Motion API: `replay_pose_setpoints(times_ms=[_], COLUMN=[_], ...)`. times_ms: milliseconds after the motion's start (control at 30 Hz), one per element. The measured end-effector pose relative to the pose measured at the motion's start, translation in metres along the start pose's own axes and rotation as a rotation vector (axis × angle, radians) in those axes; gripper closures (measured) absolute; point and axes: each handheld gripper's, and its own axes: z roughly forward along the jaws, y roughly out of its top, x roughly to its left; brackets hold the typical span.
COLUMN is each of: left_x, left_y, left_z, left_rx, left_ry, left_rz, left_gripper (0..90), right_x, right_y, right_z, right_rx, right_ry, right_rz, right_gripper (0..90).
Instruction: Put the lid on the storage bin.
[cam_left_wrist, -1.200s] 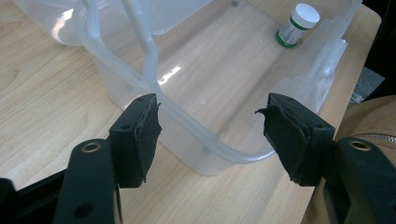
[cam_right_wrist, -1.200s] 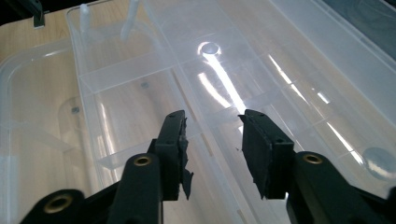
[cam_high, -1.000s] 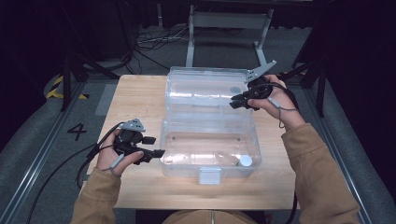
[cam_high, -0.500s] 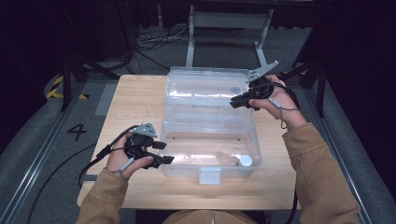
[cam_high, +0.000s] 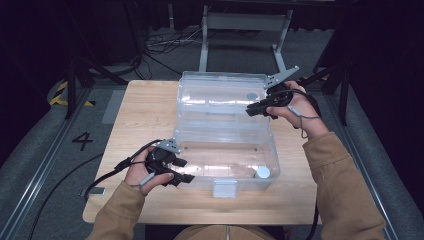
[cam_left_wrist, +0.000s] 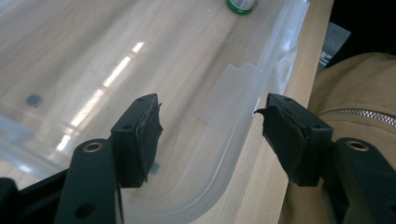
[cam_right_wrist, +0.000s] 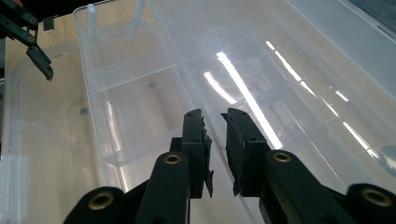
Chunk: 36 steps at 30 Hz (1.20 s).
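Sitting on the wooden table (cam_high: 145, 115) is a clear plastic box (cam_high: 225, 150) w/ its lid (cam_high: 220, 95) swung open toward the far side. Your left gripper (cam_high: 184, 171) is at the near-left corner of the box, jaws spread wide; in the left gripper view (cam_left_wrist: 210, 126) the rounded corner of the box wall runs between them, one jaw over the inside, the other outside over the table edge, neither pad touching the plastic as far as you can see. A frosted latch tab (cam_left_wrist: 229, 93) sits on the front wall just ahead of the jaws. Your right gripper (cam_high: 251, 111) is at the right edge of the lid, jaws narrow w/ a thin slit between; in the right gripper view (cam_right_wrist: 215, 135) a lid rib lines up w/ that slit, but can't tell if it's pinched. A small round white-topped thing (cam_high: 262, 172) lies in the near-right corner of the box; it shows a green rim (cam_left_wrist: 240, 4) in the left gripper view. Your tan sleeves (cam_high: 340, 185) come in from the bottom
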Motion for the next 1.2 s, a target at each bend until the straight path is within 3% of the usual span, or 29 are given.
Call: replay_pose_setpoints(times_ms=[367, 533, 667, 700, 1200], left_x=[-0.003, -0.003, -0.002, -0.002, -0.003], left_y=[0.001, 0.000, -0.001, 0.000, -0.001], left_z=[0.017, 0.020, 0.022, 0.022, 0.022], left_rx=[0.051, 0.059, 0.060, 0.063, 0.071], left_ry=[-0.015, -0.027, -0.079, -0.076, -0.078], left_rz=[0.051, 0.062, 0.055, 0.058, 0.066], left_gripper=[47.3, 58.5, 71.6, 74.1, 74.8], right_x=[0.002, 0.002, 0.003, 0.004, 0.009], right_y=[0.000, -0.001, -0.001, -0.001, -0.002], right_z=[0.000, 0.000, 0.000, 0.000, -0.001], right_rx=[-0.005, -0.008, -0.009, -0.012, -0.022], right_ry=[-0.004, -0.006, -0.008, -0.009, -0.006], right_rz=[0.007, 0.004, 0.008, 0.009, 0.012], right_gripper=[78.0, 78.1, 78.3, 78.5, 79.9])
